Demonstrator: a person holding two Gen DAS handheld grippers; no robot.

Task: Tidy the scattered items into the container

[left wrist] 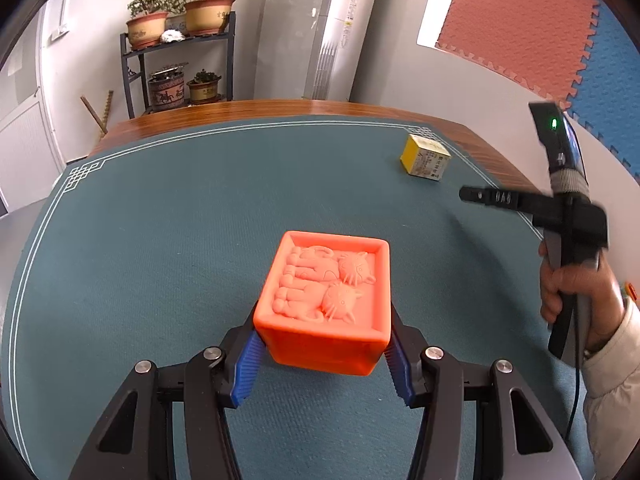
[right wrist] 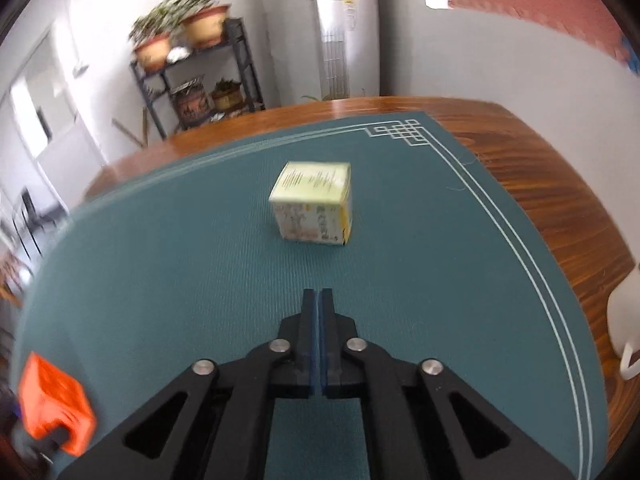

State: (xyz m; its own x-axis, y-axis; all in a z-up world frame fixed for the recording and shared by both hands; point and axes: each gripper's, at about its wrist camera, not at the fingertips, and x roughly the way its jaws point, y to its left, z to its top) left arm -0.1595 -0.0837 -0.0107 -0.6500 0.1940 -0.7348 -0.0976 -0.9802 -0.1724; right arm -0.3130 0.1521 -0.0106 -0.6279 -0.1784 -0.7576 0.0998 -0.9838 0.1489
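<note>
My left gripper is shut on an orange block with two cats in relief on its top, held above the green mat. The block also shows at the lower left of the right wrist view. A small yellow and white box lies on the mat at the far right, near its corner. In the right wrist view the box is ahead of my right gripper, which is shut and empty, well short of it. The right gripper shows in the left wrist view, held by a hand. No container is in view.
The green mat covers a wooden table with a rounded edge. A white jug stands at the table's right edge. A plant shelf and a white cabinet stand beyond the table.
</note>
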